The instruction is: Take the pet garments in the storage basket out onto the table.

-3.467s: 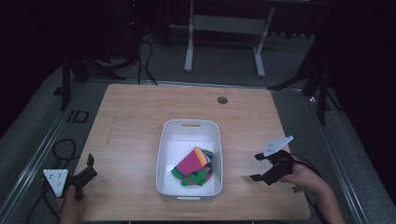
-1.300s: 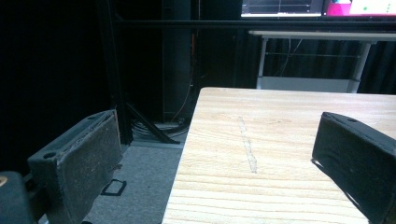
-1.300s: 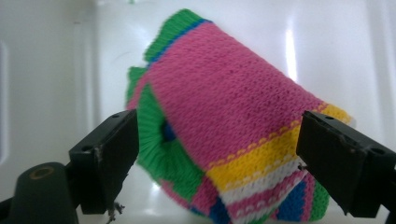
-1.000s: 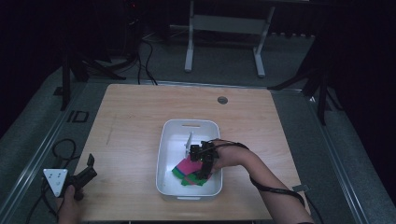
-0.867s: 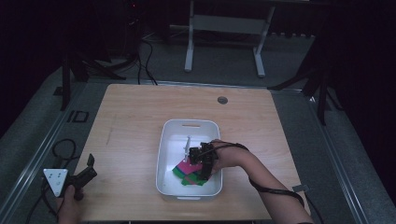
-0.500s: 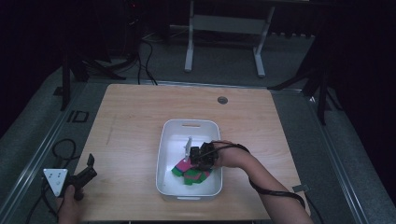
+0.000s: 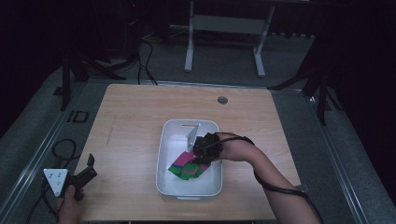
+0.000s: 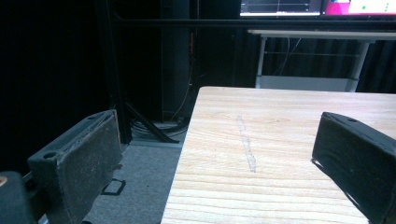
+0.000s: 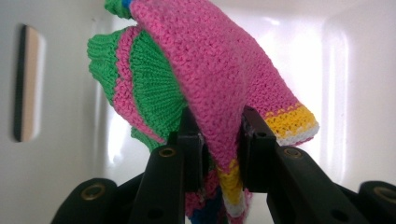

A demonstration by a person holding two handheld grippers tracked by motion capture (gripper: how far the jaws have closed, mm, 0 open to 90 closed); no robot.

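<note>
Since earlier, the right gripper [image 9: 217,140] has been brought into the white bin [image 7: 164,154] and clamped on the knitted cloth [image 9: 219,79]; the left gripper [image 8: 224,154] is held apart.

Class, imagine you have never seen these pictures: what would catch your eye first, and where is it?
The bright pink, green and yellow knitted cloth stands out first, pinched between the jaws of the right gripper inside the white tub at the middle of the wooden table. At the table's near left corner, the left gripper rests with jaws wide open.
</note>
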